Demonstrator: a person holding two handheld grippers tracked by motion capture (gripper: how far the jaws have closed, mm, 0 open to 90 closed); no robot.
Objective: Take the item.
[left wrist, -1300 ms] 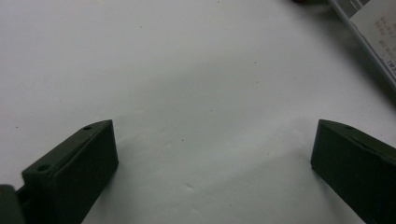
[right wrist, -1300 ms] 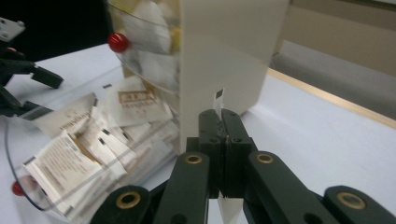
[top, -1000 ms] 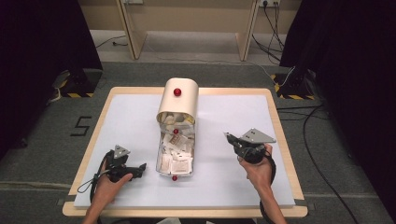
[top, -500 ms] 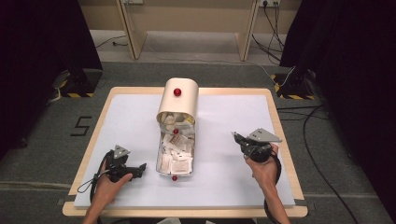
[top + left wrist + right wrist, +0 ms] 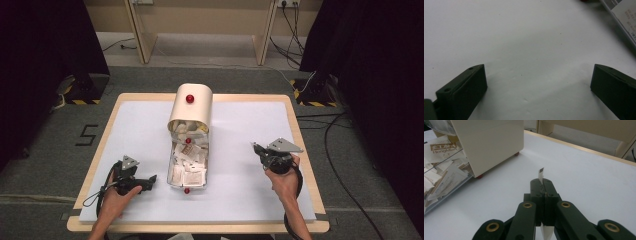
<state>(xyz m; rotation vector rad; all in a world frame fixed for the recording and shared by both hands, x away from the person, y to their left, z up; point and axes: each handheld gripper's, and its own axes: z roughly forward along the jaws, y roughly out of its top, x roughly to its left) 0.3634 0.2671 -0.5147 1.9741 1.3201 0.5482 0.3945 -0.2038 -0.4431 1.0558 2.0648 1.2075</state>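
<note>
So the right gripper (image 5: pixel 543 182) is clamped tight on one thin white packet (image 5: pixel 541 173), held edge-up over the right side of the white table (image 5: pixel 240 210), well clear of the box. My guess is it's being carried off to be set down, so keep the squeeze steady and lower it flat before letting go; it's flimsy and could slip or fold. The left gripper (image 5: pixel 536 82) sits released, jaws wide apart, low over the near-left part of the table. Count: one cream roll-top box (image 5: pixel 190 107), one clear tray (image 5: pixel 188 165) heaped with packets (too many to count), two grippers.
</note>
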